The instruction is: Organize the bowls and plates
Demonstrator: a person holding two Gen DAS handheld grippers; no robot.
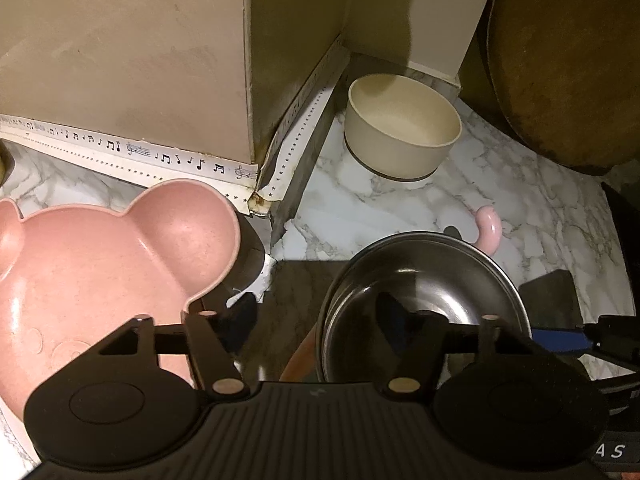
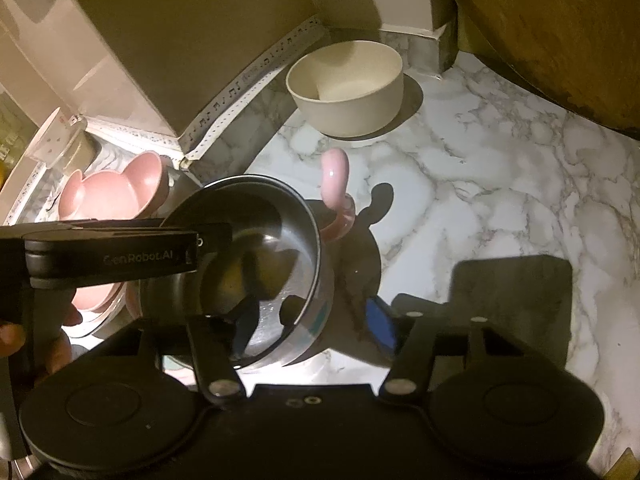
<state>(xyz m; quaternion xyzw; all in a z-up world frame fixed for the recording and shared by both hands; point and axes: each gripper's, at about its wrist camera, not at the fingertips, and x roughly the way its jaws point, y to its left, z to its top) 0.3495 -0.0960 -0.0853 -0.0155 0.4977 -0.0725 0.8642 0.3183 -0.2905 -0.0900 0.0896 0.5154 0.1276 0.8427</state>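
Note:
A steel bowl (image 1: 424, 300) (image 2: 256, 276) hangs tilted above the marble counter. My right gripper (image 2: 312, 320) is shut on its near rim, with its blue-padded fingertip (image 2: 382, 326) outside the wall. My left gripper (image 1: 316, 316) is open between the steel bowl and a pink bear-shaped plate (image 1: 92, 272) (image 2: 108, 196); its body (image 2: 108, 256) crosses the right wrist view. A cream bowl (image 1: 400, 128) (image 2: 348, 88) stands in the back corner. A pink curved handle (image 1: 490, 226) (image 2: 338, 184) pokes out behind the steel bowl.
A beige cabinet block (image 1: 140, 60) with music-note tape (image 1: 120, 148) rises at the left. A round wooden board (image 1: 568, 64) (image 2: 560, 32) leans at the back right. Marble counter (image 2: 500, 184) spreads to the right. A small cup (image 2: 68, 148) sits far left.

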